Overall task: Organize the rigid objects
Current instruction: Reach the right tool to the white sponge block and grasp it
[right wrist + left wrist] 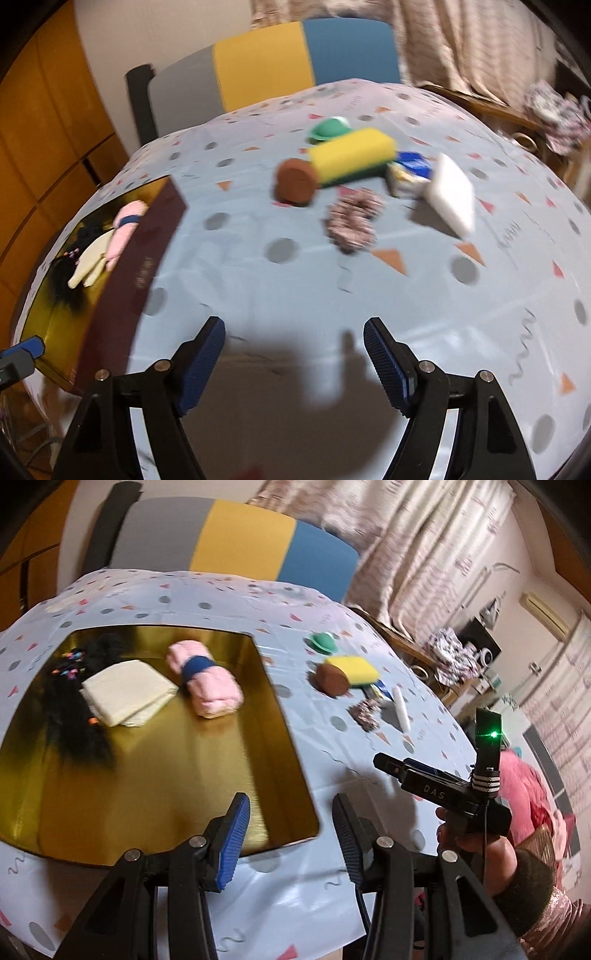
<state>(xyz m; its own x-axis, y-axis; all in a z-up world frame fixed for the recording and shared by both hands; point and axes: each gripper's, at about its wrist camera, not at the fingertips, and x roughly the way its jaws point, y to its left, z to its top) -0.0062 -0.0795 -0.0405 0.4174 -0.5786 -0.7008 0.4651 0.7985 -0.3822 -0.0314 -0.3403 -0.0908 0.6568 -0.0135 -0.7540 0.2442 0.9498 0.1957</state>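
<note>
Yellow sponge (pixel 351 155) lies well ahead of the empty right claw (pixel 295 363).

Empty right claw (pixel 294 363) over tablecloth (pixel 258 280)

Warm indoor light falls from above, bright on the pale bench (pixel 229 602) cloth. The gold tray (pixel 177 775) floor glares and mirrors its contents. A dark shadow pools ahead of the right claw (pixel 293 363) — soft-edged. The right view is smeared with motion blur; the left is sharper, though the curtains (pixel 424 535) streak. Both pictures bow strongly, with black corners.
</note>
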